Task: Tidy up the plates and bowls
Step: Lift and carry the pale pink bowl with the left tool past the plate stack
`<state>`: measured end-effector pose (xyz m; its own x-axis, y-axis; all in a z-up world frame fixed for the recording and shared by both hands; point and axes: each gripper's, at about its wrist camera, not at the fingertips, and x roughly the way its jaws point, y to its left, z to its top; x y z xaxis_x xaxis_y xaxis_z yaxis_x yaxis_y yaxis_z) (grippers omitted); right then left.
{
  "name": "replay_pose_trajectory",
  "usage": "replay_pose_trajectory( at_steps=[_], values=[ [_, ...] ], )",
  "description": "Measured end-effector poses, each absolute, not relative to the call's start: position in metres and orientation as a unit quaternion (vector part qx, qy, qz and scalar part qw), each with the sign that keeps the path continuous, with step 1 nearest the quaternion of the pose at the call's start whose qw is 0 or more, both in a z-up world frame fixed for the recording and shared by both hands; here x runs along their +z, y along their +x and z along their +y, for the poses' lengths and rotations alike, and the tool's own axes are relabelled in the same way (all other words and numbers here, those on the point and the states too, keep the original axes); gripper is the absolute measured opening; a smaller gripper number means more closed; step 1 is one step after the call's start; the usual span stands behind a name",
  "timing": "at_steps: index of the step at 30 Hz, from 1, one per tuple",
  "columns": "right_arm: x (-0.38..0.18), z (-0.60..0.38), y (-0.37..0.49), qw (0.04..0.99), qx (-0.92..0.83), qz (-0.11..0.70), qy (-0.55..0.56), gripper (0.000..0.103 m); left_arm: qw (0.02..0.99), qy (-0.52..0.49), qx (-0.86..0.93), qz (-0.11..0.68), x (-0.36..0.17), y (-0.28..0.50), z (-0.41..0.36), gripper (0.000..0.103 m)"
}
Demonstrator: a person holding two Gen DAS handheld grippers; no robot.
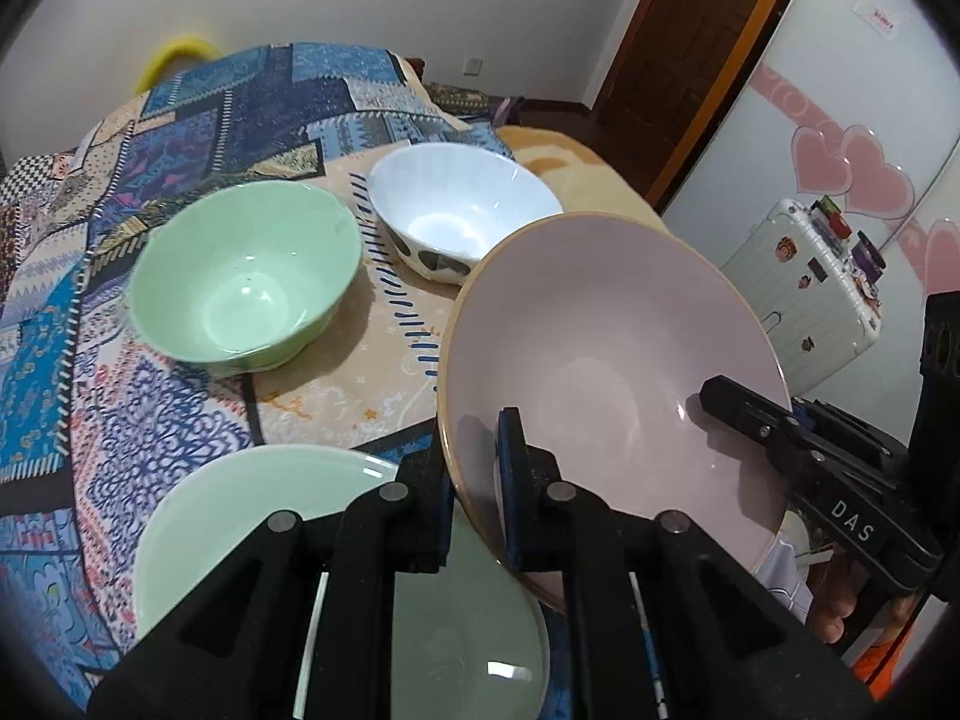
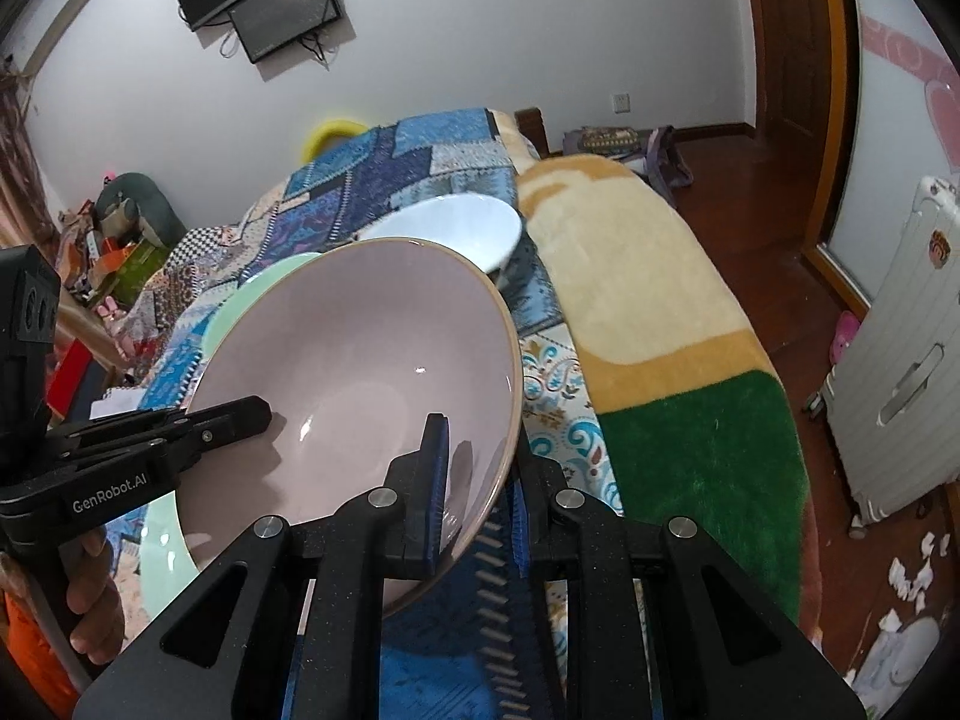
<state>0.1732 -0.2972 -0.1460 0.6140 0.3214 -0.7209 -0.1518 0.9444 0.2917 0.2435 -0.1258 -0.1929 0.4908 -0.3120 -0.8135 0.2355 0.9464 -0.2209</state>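
Both the left gripper (image 1: 477, 498) and right gripper (image 2: 480, 492) clench the pink bowl's (image 1: 612, 360) rim; it should lower level onto the green plate (image 1: 198, 516) on the bed (image 1: 180, 408).

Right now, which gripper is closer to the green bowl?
Left. The left gripper grips the pink plate's rim nearest the green bowl; the right gripper grips the far rim.

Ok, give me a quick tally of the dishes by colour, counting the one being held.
Green: 2, deep green ceramic bowl and shallow green ceramic plate
White: 1, white bowl with dark patches
Pink: 1, held pink tan-rimmed bowl
Total: 4
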Motion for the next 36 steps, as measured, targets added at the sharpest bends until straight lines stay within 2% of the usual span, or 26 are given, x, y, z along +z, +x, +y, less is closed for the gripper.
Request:
replay_pose_trajectory(
  at_steps=[18, 36],
  values=[
    [-0.119, -0.236, 0.142, 0.902, 0.155, 0.395, 0.076, 0.016, 0.886, -0.063, -0.141, 0.437, -0.148, 0.181, -0.062, 0.012],
    [-0.127, -0.135, 0.127, 0.886, 0.218, 0.407, 0.039, 0.016, 0.895, -0.098, -0.083, 0.427, -0.151, 0.13, 0.045, 0.012]
  ],
)
